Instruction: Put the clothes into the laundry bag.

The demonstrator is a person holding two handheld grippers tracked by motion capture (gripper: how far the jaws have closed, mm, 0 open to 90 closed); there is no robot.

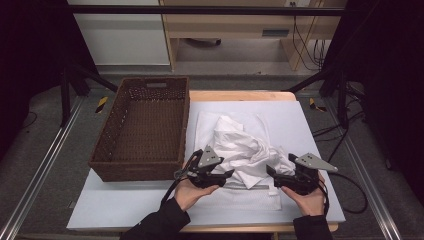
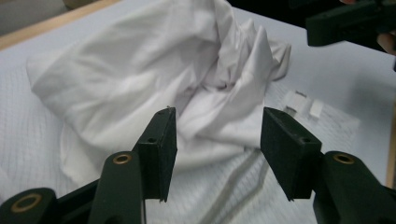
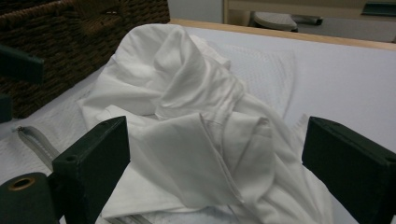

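A crumpled white garment (image 1: pixel 243 146) lies heaped on a flat white mesh laundry bag (image 1: pixel 252 196) with a zipper along its near edge. My left gripper (image 1: pixel 227 174) sits at the heap's near left side, jaws open, nothing between them. In the left gripper view the garment (image 2: pixel 154 79) lies just beyond the open gripper (image 2: pixel 217 140). My right gripper (image 1: pixel 270 172) sits at the heap's near right, jaws open wide. In the right gripper view the cloth (image 3: pixel 187 121) lies between and beyond the spread jaws of the gripper (image 3: pixel 215 158), not pinched.
A dark brown wicker basket (image 1: pixel 106 150) with nothing in it stands at the left of the pale table cover (image 1: pixel 315 130); it appears as the basket (image 3: pixel 70 32) in the right gripper view. Cables trail off the table's right side. A wooden table edge runs along the far side.
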